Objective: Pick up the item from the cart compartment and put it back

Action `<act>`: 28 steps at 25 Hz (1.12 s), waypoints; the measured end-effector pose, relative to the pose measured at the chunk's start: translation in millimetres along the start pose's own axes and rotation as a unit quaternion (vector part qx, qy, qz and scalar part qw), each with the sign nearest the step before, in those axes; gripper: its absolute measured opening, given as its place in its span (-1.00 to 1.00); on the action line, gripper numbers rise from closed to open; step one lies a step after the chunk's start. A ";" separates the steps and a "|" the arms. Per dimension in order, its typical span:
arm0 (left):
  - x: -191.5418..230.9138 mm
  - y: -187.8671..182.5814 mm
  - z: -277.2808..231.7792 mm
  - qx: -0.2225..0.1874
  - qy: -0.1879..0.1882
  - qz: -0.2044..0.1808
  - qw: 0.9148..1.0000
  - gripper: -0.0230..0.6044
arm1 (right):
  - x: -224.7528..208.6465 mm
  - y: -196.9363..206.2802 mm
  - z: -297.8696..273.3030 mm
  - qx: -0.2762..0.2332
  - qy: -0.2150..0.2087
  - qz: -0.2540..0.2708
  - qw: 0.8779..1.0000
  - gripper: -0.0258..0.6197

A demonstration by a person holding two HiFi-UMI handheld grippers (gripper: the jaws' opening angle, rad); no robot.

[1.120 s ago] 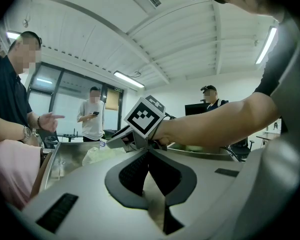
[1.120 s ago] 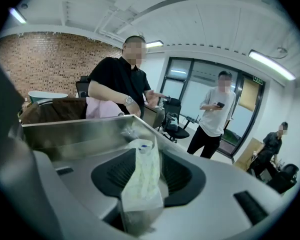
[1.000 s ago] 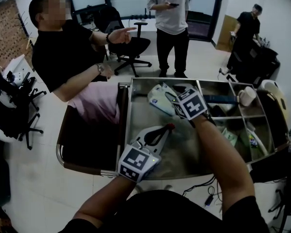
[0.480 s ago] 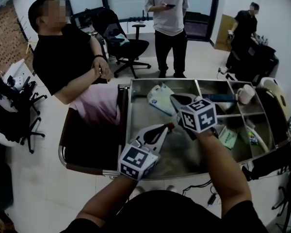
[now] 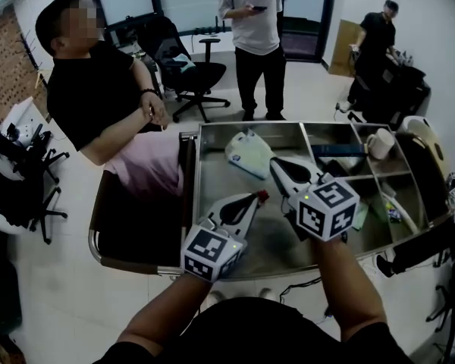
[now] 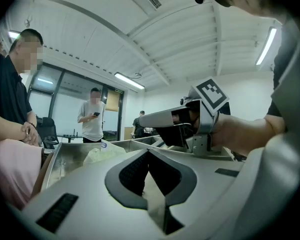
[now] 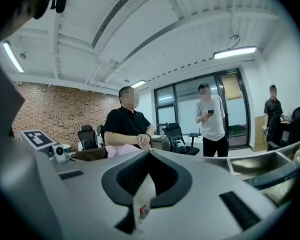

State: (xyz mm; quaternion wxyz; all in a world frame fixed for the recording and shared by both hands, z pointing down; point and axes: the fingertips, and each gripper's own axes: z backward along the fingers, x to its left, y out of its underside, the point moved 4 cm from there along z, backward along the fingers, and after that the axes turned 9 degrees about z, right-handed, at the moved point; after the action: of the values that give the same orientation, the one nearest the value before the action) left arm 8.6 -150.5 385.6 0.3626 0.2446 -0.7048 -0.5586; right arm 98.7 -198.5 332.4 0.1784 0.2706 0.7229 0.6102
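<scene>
A white plastic bag point(image 5: 246, 152) lies in the big left compartment of the steel cart point(image 5: 199, 188); it also shows as a pale heap in the left gripper view point(image 6: 102, 151). My right gripper point(image 5: 274, 163) hovers above the cart just right of the bag, jaws shut; I cannot tell if its tip touches the bag. In its own view point(image 7: 149, 151) the pads meet, with only a pale sliver low between them. My left gripper point(image 5: 262, 196) rests low over the compartment's near part, shut point(image 6: 149, 151) and empty. It sees the right gripper point(image 6: 162, 120) to its upper right.
The right-hand compartments hold a mug point(image 5: 379, 142), a dark blue item point(image 5: 341, 152) and green packets point(image 5: 360, 214). A seated person point(image 5: 98, 89) is close against the cart's left side. Two people point(image 5: 254, 21) point(image 5: 375, 44) stand behind, near an office chair point(image 5: 186, 67).
The right gripper went from open at the bag to shut, then rose and drew back toward me while rolling. The bag stays in the compartment. The left gripper kept still.
</scene>
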 end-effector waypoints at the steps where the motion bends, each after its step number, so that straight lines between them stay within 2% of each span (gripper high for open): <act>1: -0.2 -0.5 0.0 0.000 0.000 0.000 1.000 -0.93 | 2.3 -1.6 5.5 -0.008 0.000 -0.002 1.000 -0.88; 8: 0.5 -1.8 1.0 -0.005 0.000 0.001 1.000 -0.93 | 12.7 6.9 37.8 -0.049 0.008 -0.019 0.999 -0.88; 28: -0.7 -2.0 1.7 -0.002 0.002 0.001 1.000 -0.93 | 19.5 49.0 42.9 -0.048 0.016 -0.039 0.998 -0.88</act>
State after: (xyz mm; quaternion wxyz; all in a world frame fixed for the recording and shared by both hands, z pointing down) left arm 7.6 -149.5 383.3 0.3649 0.2442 -0.7031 -0.5593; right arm 117.0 -147.7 373.6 0.2032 0.2237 0.7052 0.6414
